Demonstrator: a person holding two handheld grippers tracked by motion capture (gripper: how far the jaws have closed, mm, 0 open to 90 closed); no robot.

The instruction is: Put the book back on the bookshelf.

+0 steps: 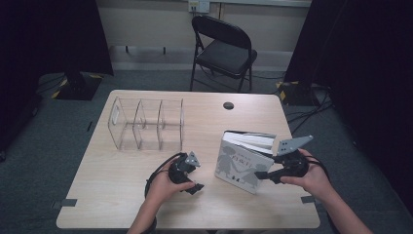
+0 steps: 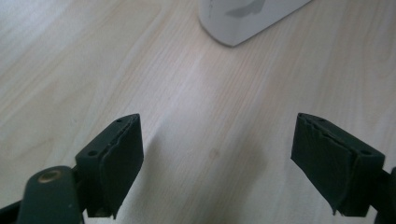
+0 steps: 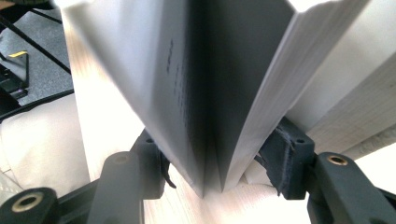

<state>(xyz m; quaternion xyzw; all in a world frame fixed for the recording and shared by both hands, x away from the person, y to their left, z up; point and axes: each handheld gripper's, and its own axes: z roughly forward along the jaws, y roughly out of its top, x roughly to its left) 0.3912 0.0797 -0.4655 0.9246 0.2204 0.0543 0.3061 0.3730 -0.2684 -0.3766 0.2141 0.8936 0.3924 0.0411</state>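
A white book (image 1: pixel 243 163) with grey figures on its cover stands upright on the wooden table (image 1: pixel 122 195), right of centre. My right gripper (image 1: pixel 263 171) reaches it from the right at its lower edge. In the right gripper view the book (image 3: pixel 187 93) fans slightly apart between the jaws, and both pads (image 3: pixel 282 161) rest against its outer faces. My left gripper (image 1: pixel 197 173) hovers over bare table left of the book, open with nothing between its jaws (image 2: pixel 217 163). A corner of the book (image 2: pixel 243 23) lies ahead of it.
A clear acrylic organizer (image 1: pixel 146 124) with three compartments stands at the table's left back. A round cable hole (image 1: pixel 228 105) sits near the far edge. A black folding chair (image 1: pixel 224 48) stands beyond the table. Dark curtains flank both sides.
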